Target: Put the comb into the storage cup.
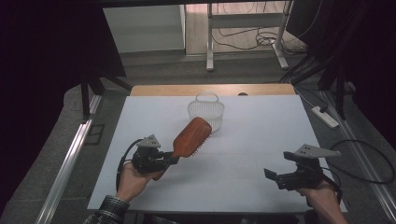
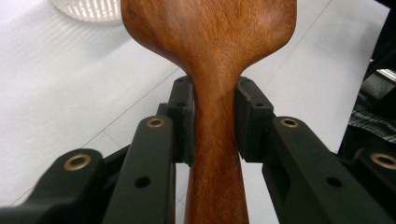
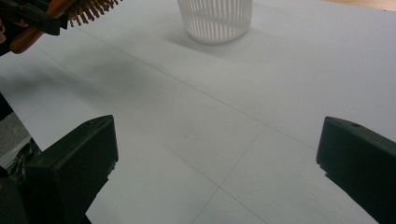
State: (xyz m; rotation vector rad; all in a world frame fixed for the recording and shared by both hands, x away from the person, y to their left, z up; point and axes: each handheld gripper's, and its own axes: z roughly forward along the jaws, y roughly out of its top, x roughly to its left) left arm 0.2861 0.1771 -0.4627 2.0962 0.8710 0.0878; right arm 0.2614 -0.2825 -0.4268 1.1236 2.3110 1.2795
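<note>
Left tool (image 2: 214,126) clamped on hairbrush (image 1: 191,136) handle, right tool (image 3: 217,154) wide open, empty

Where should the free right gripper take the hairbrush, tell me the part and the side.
Probably the hairbrush head's far end, coming from the right gripper's own side: the left gripper already clamps the narrow neck, bristles face down, and the head's wooden edges stand free.

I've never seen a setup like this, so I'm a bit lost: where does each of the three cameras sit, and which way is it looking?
High view: above the person's side, looking forward and down on the white table; both forearms, left gripper, right gripper.
Left gripper view: rides that gripper, looking along its fingers clamped on the wooden hairbrush handle.
Right gripper view: rides the right gripper, looking across the table between wide-apart fingers.
Shared: the white basket and hairbrush.
</note>
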